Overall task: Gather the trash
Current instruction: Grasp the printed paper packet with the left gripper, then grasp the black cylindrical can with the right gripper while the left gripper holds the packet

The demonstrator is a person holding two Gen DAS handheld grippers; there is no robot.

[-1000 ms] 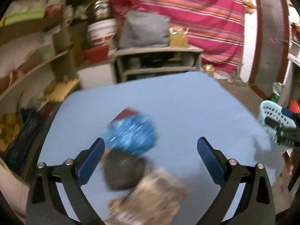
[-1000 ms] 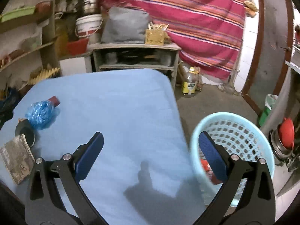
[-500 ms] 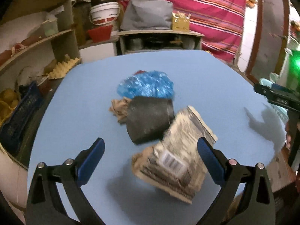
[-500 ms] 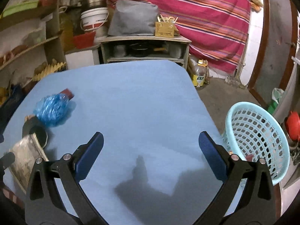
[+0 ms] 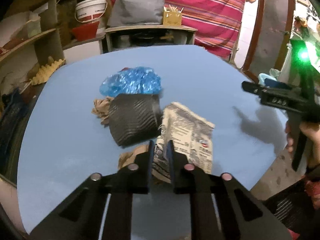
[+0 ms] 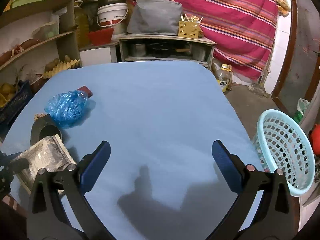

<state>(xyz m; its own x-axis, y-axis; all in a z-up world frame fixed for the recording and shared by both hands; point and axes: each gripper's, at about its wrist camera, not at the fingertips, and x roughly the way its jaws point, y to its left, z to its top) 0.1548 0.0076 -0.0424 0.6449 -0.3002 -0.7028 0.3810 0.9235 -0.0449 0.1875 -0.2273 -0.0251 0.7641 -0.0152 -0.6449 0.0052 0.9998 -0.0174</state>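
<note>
Left wrist view: my left gripper (image 5: 161, 150) is closing on the printed paper wrapper (image 5: 188, 134); right gripper (image 6: 160, 160) released. Next, I lift toward the laundry-style basket (image 6: 284, 152).

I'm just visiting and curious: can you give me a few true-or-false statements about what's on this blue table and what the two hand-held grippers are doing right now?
1. The left hand-held gripper is closing on the printed wrapper. True.
2. The right hand-held gripper holds the blue bag. False: its jaws are wide open and empty over bare table.
3. The basket stands on the table. False: it stands beside the table's right edge.
4. The black roll lies between the blue bag and the wrapper. True.
5. The blue bag is already in the basket. False: it lies on the table.
</note>
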